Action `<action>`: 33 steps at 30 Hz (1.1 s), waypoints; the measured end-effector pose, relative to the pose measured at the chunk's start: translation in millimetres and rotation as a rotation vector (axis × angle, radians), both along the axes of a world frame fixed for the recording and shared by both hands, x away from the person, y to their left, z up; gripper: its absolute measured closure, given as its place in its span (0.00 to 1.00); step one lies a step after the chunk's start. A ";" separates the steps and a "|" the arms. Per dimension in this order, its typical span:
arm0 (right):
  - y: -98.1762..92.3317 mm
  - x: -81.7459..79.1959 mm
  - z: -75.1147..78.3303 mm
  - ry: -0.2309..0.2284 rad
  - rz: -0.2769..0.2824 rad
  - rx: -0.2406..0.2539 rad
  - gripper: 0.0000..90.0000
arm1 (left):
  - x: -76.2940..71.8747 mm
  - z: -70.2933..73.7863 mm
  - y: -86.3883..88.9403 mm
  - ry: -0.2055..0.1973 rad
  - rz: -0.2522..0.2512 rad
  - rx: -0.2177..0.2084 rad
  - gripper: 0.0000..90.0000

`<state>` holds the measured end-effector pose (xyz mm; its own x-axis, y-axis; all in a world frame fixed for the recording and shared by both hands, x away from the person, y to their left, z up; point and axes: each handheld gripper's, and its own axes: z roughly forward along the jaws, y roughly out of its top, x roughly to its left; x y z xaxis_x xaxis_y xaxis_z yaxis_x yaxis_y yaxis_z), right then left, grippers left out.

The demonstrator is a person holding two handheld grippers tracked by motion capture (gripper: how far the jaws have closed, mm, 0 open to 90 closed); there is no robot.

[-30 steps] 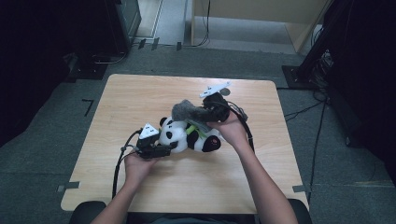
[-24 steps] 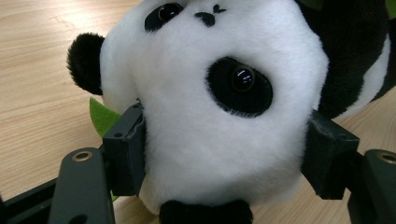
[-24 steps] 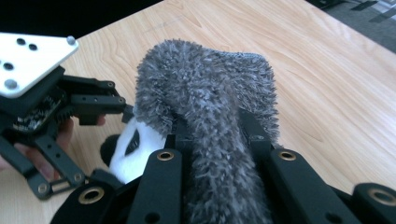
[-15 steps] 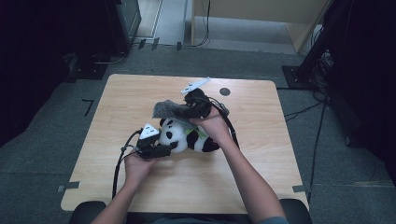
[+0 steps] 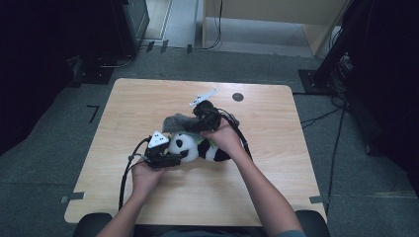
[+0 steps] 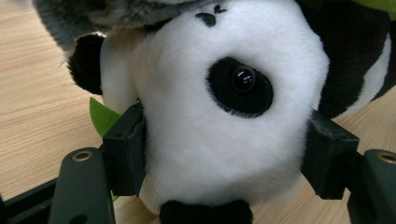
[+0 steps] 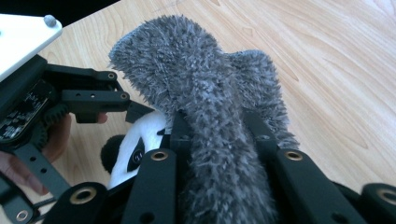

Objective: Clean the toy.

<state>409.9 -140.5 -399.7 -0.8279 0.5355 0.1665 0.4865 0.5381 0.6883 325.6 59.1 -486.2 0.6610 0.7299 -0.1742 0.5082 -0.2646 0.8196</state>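
A black-and-white panda plush (image 5: 197, 147) lies on the wooden table (image 5: 276, 173), with a green leaf by its head. My left gripper (image 5: 170, 157) is shut on the panda's head (image 6: 224, 116), one pad pressed on each side. A grey furry piece (image 5: 179, 122) is draped just above the panda's head. My right gripper (image 5: 197, 121) is shut on that grey fur (image 7: 196, 79), which runs up between its jaws. Those jaws have just been opening slightly, with the fur still between them. The panda's face (image 7: 135, 140) peeks out under the fur.
A small black disc (image 5: 238, 97) lies on the table near the far right edge. Black cables (image 5: 126, 177) trail from both grippers across the tabletop. A dark cabinet (image 5: 131, 24) stands on the floor beyond the table.
My right gripper has carried the grey fur leftward and lower, over the panda's head. The left gripper and the panda have stayed put.
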 end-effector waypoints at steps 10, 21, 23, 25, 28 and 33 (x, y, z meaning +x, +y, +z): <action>-34.2 -7.3 0.7 -0.015 -0.049 -0.037 0.82 | 0.3 0.3 0.1 0.008 0.002 -0.002 0.34; -72.1 -20.2 9.1 -0.054 -0.113 0.013 0.83 | 0.8 0.2 0.4 0.018 0.006 -0.007 0.34; -80.3 -21.4 10.3 -0.057 -0.126 0.005 0.83 | 1.2 0.2 0.9 0.022 0.007 -0.011 0.34; -88.0 -22.9 8.8 -0.050 -0.136 -0.004 0.83 | 1.3 0.2 0.8 0.022 0.008 -0.013 0.34; -96.9 -26.9 4.4 -0.055 -0.137 0.001 0.83 | 1.5 0.3 1.0 0.023 0.008 -0.012 0.34; -108.4 -32.7 -2.8 -0.049 -0.148 0.001 0.83 | 1.1 0.2 0.6 0.022 0.009 -0.013 0.34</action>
